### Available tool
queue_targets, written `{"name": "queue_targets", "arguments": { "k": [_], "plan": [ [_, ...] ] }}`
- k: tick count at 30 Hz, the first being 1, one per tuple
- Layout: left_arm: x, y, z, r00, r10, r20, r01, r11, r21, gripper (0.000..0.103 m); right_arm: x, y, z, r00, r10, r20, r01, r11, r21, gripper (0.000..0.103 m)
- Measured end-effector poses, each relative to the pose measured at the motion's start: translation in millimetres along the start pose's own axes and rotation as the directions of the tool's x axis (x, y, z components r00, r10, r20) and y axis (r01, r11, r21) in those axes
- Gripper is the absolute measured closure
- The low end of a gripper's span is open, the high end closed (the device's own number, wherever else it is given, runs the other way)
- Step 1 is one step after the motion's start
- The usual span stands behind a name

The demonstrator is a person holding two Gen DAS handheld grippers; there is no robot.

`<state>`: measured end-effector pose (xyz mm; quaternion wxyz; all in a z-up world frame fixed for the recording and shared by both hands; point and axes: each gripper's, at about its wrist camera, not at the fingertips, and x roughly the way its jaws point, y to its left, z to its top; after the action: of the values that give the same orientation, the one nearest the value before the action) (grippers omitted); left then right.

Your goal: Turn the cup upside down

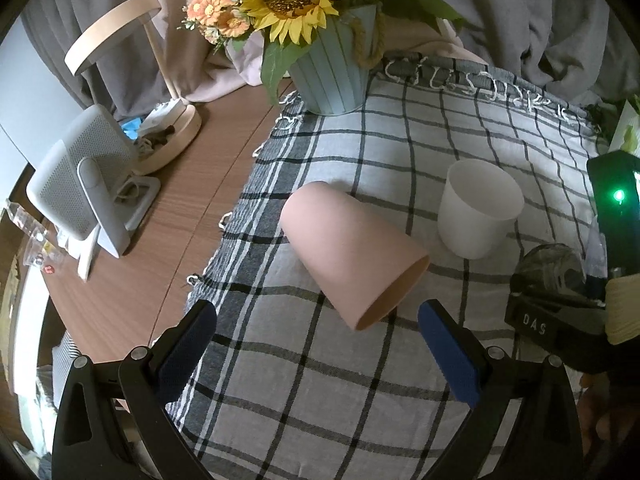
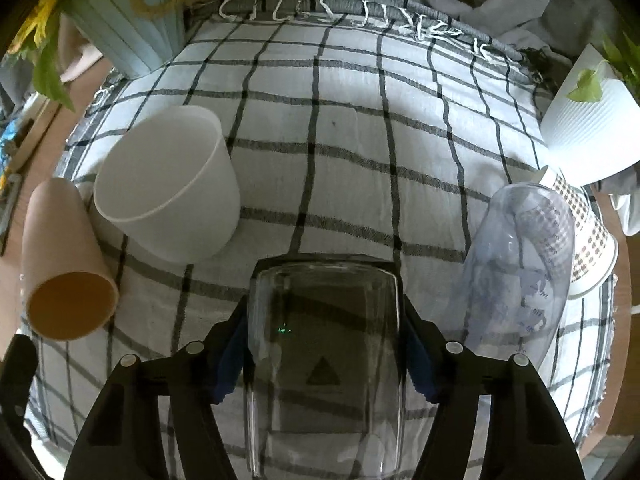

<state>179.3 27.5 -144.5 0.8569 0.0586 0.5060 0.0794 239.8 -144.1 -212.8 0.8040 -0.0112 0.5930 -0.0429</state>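
So the glass cup (image 2: 324,364) is sitting between your right tongs (image 2: 324,360), and they're clenched on it: blue pads (image 2: 230,364) pressed against both sides, cup held low over the checked cloth (image 2: 340,140). You can see the plaid lines straight through the glass, plus a dark triangle mark on it with tiny print under it that's too small to read. Can't honestly tell from this angle which end of the cup is up

Your left tongs (image 1: 316,336) are released, jaws spread wide with nothing between them, hovering over the cloth just in front of the pink cup (image 1: 352,256). That one's lying on its side with the open mouth toward the tongs

Right beside the pink cup stands a white cup (image 2: 168,188), upright, mouth open, the two nearly touching in the right wrist view. On the other side of the glass there's a clear bluish plastic cup (image 2: 520,276) with faint measuring marks printed on it, unreadable, and a paper cup with a brown check pattern (image 2: 588,240) just behind it, rim down on the cloth

Only writing you can actually read is "DAS" on the black housing (image 1: 536,324) of the right tool, seen from the left wrist

Further out: a pale blue bucket of sunflowers (image 1: 332,72) at the cloth's far corner, a ribbed white planter (image 2: 592,120) on the opposite side, and a grey speaker-looking thing (image 1: 80,184) on the wooden surface (image 1: 180,208)
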Motion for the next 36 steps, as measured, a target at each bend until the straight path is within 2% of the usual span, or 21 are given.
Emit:
{"name": "queue_targets", "arguments": {
  "k": [6, 13, 20, 24, 36],
  "plan": [
    [-2, 4, -4, 1.0, -0.027, -0.016, 0.027, 1.0, -0.008, 0.0, -4, -3, -3, 1.0, 0.019, 0.001, -0.019, 1.0, 0.016, 0.036],
    [-17, 18, -13, 1.0, -0.014, -0.001, 0.014, 1.0, -0.007, 0.0, -30, -2, -22, 0.999, 0.04, 0.026, -0.041, 0.998, 0.046, 0.036],
    [-17, 36, -20, 0.995, -0.072, -0.067, 0.074, 0.997, 0.022, 0.0, -50, 7, -45, 0.996, 0.076, 0.038, -0.079, 0.991, 0.104, 0.036],
    [-13, 45, -26, 0.995, -0.055, -0.082, 0.061, 0.996, 0.066, 0.0, -49, 18, -59, 0.995, 0.095, 0.025, -0.098, 0.986, 0.136, 0.036],
    [5, 52, -35, 0.991, -0.058, -0.121, 0.077, 0.983, 0.164, 0.0, -32, 45, -83, 0.997, 0.076, -0.032, -0.069, 0.982, 0.176, 0.036]
  ]
}}
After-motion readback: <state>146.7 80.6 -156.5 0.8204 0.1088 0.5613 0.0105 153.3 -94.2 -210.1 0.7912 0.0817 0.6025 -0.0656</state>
